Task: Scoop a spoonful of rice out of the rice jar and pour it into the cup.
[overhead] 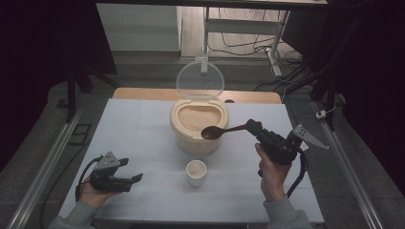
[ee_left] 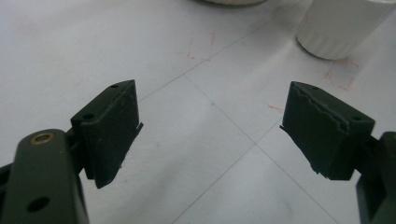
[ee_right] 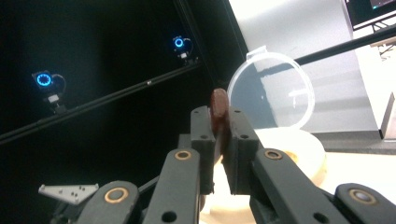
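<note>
My right gripper (overhead: 252, 127) is shut on the handle of a brown wooden spoon (overhead: 213, 132). The spoon's bowl hangs over the front rim of a cream tub (overhead: 198, 142) that holds pale grain. The tub's clear round lid (overhead: 200, 78) stands open behind it. In the right gripper view the spoon (ee_right: 218, 103) is pinched between the two jaws of that gripper (ee_right: 219, 123), with the lid (ee_right: 275, 93) beyond. A small white cup (overhead: 196, 172) stands in front of the tub. My left gripper (overhead: 131, 170) rests low at the table's front left, open and holding nothing (ee_left: 210, 112).
The white table (overhead: 138, 129) carries faint red marks and thin grid lines near the cup (ee_left: 338, 28). A wooden board (overhead: 143, 93) lies along the far edge. Dark curtains and metal rails flank both sides. Bare tabletop lies between my left gripper and the cup.
</note>
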Demonstrator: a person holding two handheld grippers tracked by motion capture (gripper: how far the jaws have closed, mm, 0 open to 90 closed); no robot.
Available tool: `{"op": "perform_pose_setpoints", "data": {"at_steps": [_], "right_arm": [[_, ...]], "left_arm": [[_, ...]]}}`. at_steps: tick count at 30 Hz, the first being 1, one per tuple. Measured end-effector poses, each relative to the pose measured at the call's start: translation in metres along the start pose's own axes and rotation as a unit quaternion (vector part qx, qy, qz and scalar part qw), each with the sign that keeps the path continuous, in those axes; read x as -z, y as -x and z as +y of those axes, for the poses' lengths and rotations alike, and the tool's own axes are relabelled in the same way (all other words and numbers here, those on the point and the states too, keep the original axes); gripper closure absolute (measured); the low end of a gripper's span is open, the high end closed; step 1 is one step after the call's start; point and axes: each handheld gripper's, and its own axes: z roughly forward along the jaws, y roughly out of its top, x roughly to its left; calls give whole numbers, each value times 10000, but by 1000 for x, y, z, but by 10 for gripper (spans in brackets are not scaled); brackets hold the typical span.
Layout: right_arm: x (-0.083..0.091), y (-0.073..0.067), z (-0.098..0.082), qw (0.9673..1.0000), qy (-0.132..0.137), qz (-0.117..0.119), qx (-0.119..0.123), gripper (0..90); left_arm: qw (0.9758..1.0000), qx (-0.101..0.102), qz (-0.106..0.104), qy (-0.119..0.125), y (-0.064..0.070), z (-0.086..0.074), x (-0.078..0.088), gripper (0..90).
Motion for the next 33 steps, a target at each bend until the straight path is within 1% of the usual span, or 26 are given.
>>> {"op": "perform_pose_setpoints", "data": {"at_steps": [3,4,5,6,7,8,11,13,14,17,19,22,24,28,31,32,33], "right_arm": [[-10,1,7,10000,19,-78,46,838],[-17,1,12,9995,40,-248,179,838],[-17,1,12,9995,40,-248,179,838],[-20,2,14,9991,32,-342,258,838],[-27,5,17,9986,15,-456,273,838],[-27,5,17,9986,15,-456,273,838],[-38,11,20,9976,-86,-599,325,838],[-44,13,22,9964,-133,-732,395,838],[-48,15,22,9955,-164,-819,445,838],[-57,18,22,9937,-256,-961,509,838],[-61,19,20,9925,-316,-1029,574,838],[-65,20,17,9918,-371,-1070,587,838],[-68,20,15,9908,-420,-1107,655,838],[-71,20,15,9876,-496,-1233,832,838],[-72,23,15,9868,-522,-1271,863,838],[-73,23,15,9857,-549,-1299,920,838],[-75,22,15,9818,-672,-1364,1142,838]], "left_arm": [[10000,-18,-14,2,1,0,0,186],[10000,-26,-24,8,1,0,0,186],[10000,-29,-28,9,0,0,0,186],[10000,-17,-35,8,0,0,0,186],[10000,-13,-37,7,0,0,0,186],[10000,-16,-38,4,0,0,0,186],[10000,-18,-47,-6,0,0,0,186],[10000,-30,-45,-16,0,0,0,186],[10000,-36,-47,-30,0,0,-1,187],[10000,-30,-46,-43,0,-1,-1,190],[10000,-27,-45,-41,0,-1,-1,190],[10000,-28,-39,-34,1,-1,-1,190],[10000,-42,-35,-51,1,-1,-1,191],[10000,-44,-51,-56,2,-2,-2,193],[10000,-47,-53,-52,2,-2,-2,193],[10000,-48,-55,-51,1,-2,-2,194],[10000,-48,-55,-54,1,-2,-2,195]]}}
